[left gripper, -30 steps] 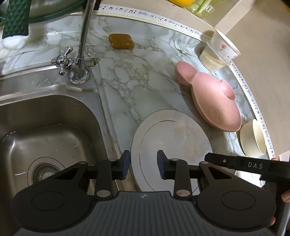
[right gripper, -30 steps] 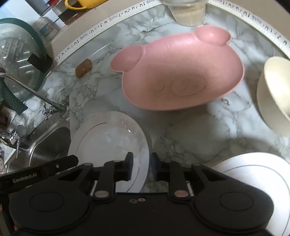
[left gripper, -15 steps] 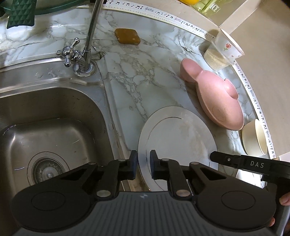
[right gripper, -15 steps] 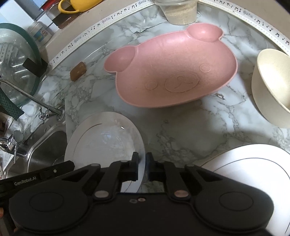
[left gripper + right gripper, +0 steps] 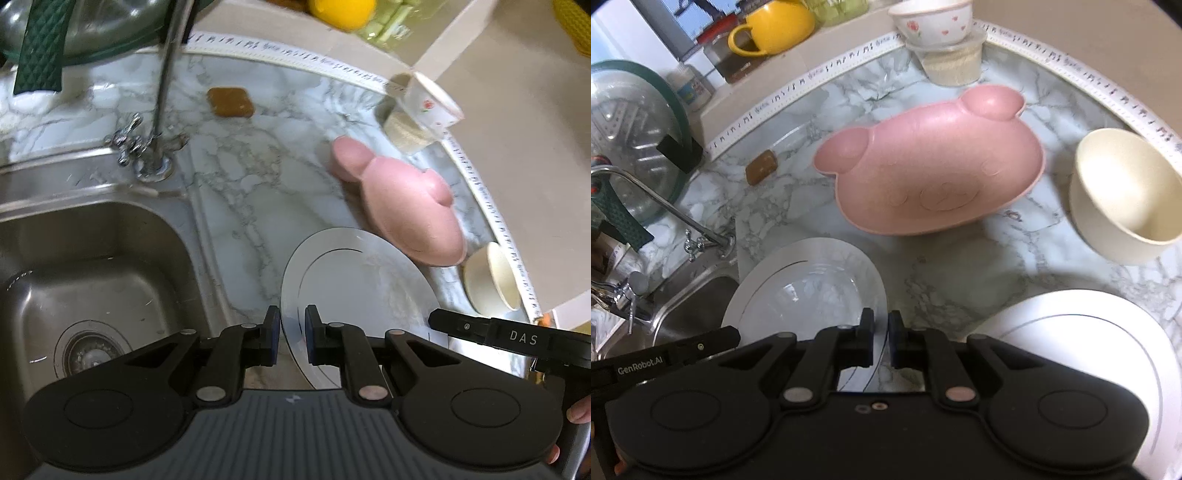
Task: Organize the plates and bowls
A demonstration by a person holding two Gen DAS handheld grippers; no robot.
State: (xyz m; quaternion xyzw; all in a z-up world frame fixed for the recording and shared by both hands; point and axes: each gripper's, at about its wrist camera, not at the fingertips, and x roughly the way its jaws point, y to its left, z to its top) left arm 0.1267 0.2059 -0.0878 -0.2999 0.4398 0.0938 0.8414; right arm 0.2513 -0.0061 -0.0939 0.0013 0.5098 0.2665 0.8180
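**A:** Left-wrist view: where's the round white plate with the thin dark ring [image 5: 354, 284]?

**B:** On the marble counter [image 5: 240, 192] beside the sink. The left gripper [image 5: 289, 334] pinches its near-left rim; the right gripper [image 5: 880, 338] pinches its near-right rim.

**A:** Which hand is nearer?

**B:** Neither. Both clamp it, so I'd judge a two-handed lift toward the second white plate [image 5: 1100, 354].

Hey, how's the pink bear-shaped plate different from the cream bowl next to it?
The pink bear plate is wide, shallow, with two ears and an embossed face; the cream bowl is round, deep, plain and smaller across. The pink bear plate is pink, the cream bowl off-white. Both sit empty on the marble counter.
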